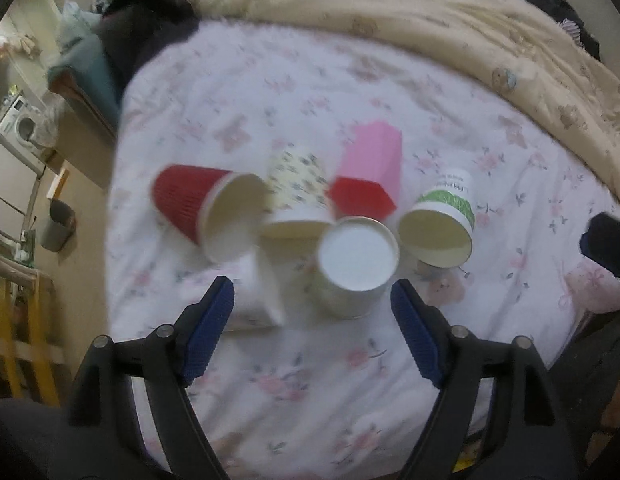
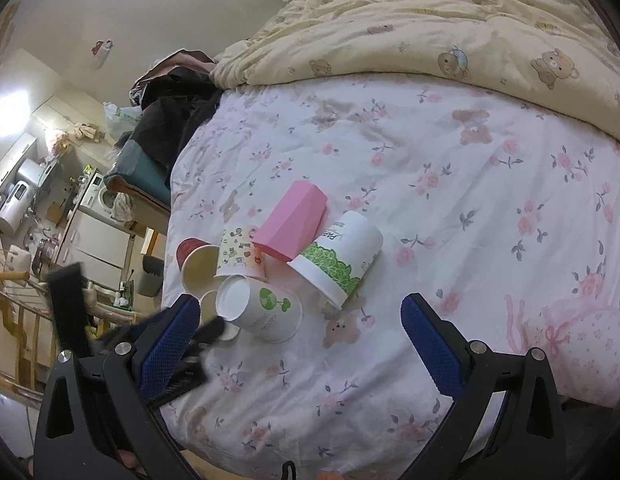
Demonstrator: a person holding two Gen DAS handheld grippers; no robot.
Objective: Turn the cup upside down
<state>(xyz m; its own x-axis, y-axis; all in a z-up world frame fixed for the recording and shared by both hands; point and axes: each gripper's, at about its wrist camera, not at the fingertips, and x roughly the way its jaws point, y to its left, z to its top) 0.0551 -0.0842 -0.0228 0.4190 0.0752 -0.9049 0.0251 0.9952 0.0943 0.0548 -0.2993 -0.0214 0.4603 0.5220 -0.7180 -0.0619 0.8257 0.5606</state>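
Observation:
Several cups lie in a cluster on the floral bedsheet. A white cup with a green tree print stands upside down, its flat base facing up; it also shows in the right wrist view. Around it lie a red ribbed cup, a floral cup, a pink cup and a green-banded cup. A plain white cup lies blurred near the left finger. My left gripper is open just in front of the upside-down cup. My right gripper is open and empty.
A cream teddy-bear quilt is bunched along the back of the bed. Dark clothes pile at the bed's far left. A washing machine and a bin stand on the floor to the left.

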